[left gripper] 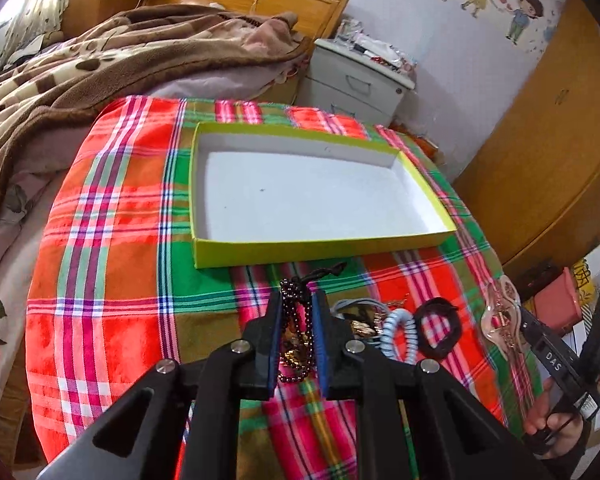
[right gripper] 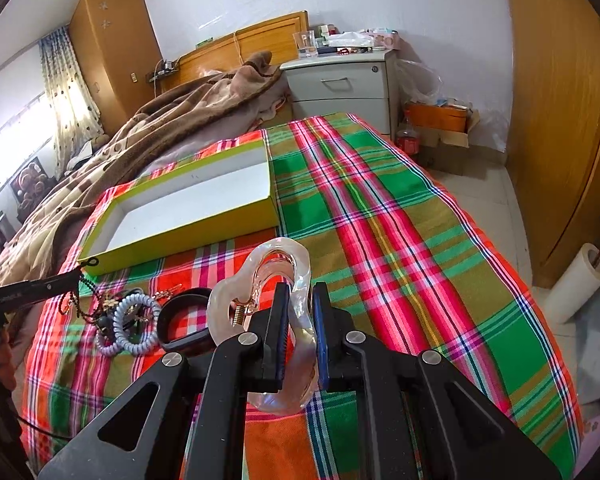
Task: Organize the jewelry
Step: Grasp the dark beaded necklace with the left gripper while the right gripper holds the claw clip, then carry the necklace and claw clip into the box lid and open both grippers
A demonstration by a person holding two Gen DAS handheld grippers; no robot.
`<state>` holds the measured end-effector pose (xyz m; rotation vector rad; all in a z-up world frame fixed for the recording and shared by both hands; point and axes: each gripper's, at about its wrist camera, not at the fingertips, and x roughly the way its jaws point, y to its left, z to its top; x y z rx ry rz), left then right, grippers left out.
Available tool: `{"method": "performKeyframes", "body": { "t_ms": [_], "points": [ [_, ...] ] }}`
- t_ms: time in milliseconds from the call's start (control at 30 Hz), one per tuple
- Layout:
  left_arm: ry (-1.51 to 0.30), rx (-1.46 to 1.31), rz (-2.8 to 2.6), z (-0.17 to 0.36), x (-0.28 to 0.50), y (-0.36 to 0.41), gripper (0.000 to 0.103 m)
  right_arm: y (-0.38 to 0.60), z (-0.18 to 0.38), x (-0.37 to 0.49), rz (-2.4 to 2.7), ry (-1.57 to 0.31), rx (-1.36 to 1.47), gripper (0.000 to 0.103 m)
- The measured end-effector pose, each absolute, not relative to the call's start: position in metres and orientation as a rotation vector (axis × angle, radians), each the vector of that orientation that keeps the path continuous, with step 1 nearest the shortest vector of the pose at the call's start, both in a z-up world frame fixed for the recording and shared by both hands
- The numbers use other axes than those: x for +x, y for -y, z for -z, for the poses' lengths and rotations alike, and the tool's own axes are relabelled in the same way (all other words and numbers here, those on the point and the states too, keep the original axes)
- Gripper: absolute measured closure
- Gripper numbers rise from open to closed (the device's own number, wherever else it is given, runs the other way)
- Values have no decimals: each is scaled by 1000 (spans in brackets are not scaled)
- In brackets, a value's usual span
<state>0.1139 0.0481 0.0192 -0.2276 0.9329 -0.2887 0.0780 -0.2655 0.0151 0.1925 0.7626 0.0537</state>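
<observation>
Clamped between the jaws of the left gripper (left gripper: 297,312) is a strand of dark beads (left gripper: 290,312), part of it hanging below the blue pads over a small heap of gold-coloured pieces (left gripper: 296,354). Across the plaid cloth (left gripper: 112,248), the right gripper (right gripper: 300,300) has its jaws closed on a clear pink hair claw (right gripper: 278,276), held up off the cloth with its spring on the left side. Between the two grippers the remaining jewelry lies on the cloth: a pale blue coil hair tie (left gripper: 398,332), just beside it a black band (left gripper: 438,328), and a tangle of chains (right gripper: 100,308) nearer the left gripper. Beyond this pile sits a shallow yellow-green box (left gripper: 316,248) with a white interior, open. A brown blanket (left gripper: 100,64) covers the bed behind, near a white nightstand (right gripper: 340,84).
</observation>
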Motion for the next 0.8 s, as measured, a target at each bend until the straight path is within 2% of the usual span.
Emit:
{"method": "performKeyframes", "body": {
  "t_ms": [433, 800],
  "points": [
    [-869, -246, 333, -49, 103, -46, 88, 261, -35, 77, -72, -703, 186, 91],
    [-897, -223, 358, -44, 107, -33, 88, 254, -44, 89, -90, -693, 160, 91]
  ]
}}
